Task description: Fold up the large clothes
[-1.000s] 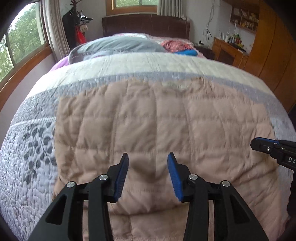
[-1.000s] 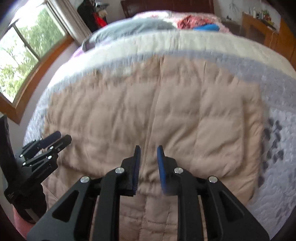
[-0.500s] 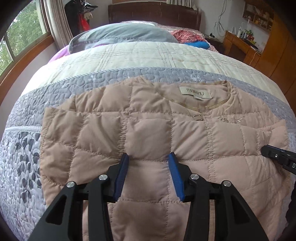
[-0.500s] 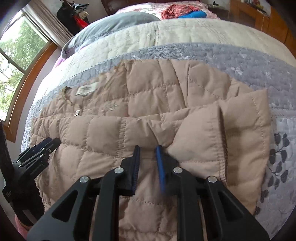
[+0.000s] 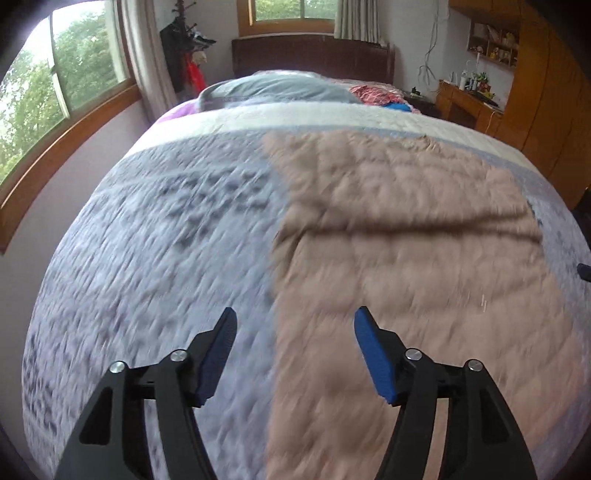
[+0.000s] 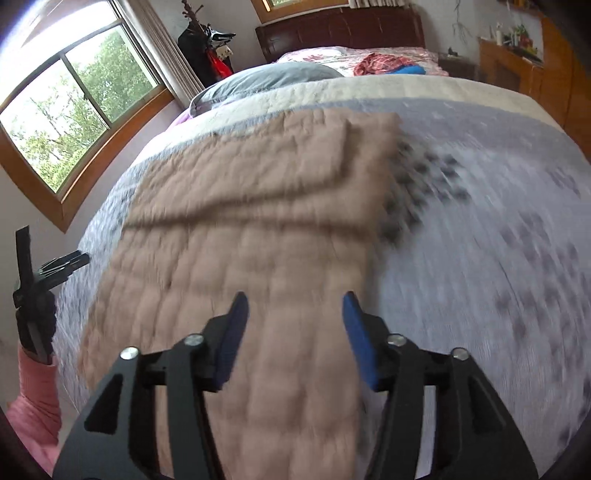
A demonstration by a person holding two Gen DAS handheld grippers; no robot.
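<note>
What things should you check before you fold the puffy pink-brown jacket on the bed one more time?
1. Left gripper let go: ok. Its jaws are opening, with nothing pinched between them.
2. Right gripper let go: ok. Its jaws are opening too, with no cloth caught.
3. Jacket lying on the bedspread: ok. It rests in a folded strip, with one layer lapped over another across the middle.
4. Jacket edges lined up neatly: cannot tell. Both views are blurred.
5. Room on the bedspread beside the jacket: ok. Bare quilt shows on both sides.
6. Other clothes out of the way: ok. The red and blue clothes lie far off by the headboard.
</note>
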